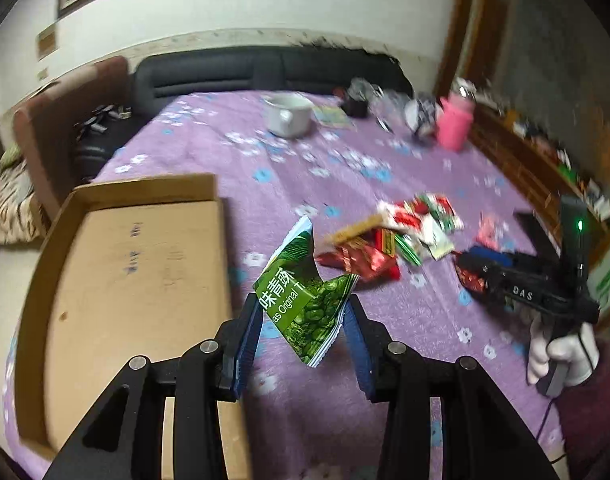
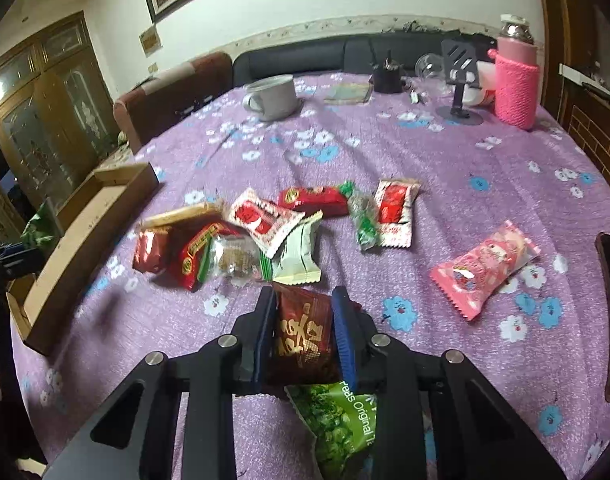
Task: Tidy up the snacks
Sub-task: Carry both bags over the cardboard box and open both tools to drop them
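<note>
- While the left gripper (image 1: pixel 303 322) carries a green pea packet (image 1: pixel 301 292) above the table (image 1: pixel 385 184), its fingers (image 1: pixel 249 336) are clamped on the packet's lower sides, and the packet stands nearly upright with its long axis running toward 12 o'clock in the left wrist view.
- The cardboard box (image 1: pixel 133 276) lies at about 9 to 10 o'clock of that packet, just beside the left fingers and open on top, with nothing visible inside.
- The coming move, as I judge it, turns on this: the box is to the left of the held packet, so the left hand is the nearer one to drop into it.
- The right gripper (image 2: pixel 305 332) has its fingers (image 2: pixel 343 332) closed on a dark red packet (image 2: pixel 303 336), which lies on the table with its long axis along the fingers, toward 12 o'clock.
- From the right gripper the box (image 2: pixel 85 240) sits at about 10 o'clock, well apart, with the snack pile (image 2: pixel 265 228) between at 11 to 12 o'clock.
- A pink packet (image 2: pixel 485 268) lies alone at 2 o'clock of the right fingers, and a second green packet (image 2: pixel 341 428) lies under the right gripper at 6 o'clock.
</note>
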`<action>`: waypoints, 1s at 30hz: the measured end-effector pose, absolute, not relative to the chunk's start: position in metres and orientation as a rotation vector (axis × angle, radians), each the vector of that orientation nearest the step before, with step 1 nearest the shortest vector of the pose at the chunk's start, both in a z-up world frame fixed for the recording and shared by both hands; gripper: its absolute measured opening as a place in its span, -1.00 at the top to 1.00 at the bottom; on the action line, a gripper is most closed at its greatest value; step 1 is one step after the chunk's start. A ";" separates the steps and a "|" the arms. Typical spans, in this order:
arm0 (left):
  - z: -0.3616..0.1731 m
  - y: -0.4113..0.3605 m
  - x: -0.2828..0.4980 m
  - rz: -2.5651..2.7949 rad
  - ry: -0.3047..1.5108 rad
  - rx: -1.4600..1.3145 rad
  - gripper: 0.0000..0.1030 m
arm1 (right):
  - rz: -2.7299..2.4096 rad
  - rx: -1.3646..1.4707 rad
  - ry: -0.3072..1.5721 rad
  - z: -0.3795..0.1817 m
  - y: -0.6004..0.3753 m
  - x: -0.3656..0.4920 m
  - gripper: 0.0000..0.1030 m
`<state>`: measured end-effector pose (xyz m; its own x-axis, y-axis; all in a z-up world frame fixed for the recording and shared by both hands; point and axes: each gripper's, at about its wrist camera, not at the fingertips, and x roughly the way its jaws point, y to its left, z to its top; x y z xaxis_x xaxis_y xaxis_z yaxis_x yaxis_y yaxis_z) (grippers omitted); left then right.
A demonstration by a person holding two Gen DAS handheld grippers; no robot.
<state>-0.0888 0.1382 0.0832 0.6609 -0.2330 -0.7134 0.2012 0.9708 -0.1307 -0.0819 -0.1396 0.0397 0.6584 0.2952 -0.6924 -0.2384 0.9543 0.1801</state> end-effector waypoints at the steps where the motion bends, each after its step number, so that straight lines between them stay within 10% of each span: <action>1: 0.085 0.145 -0.092 -0.235 0.805 -0.057 0.16 | 0.297 0.079 0.782 0.044 -0.141 -0.086 0.48; 30: 0.035 0.307 -0.117 0.159 0.845 -0.183 0.12 | 0.871 0.146 0.973 0.080 0.118 -0.097 0.46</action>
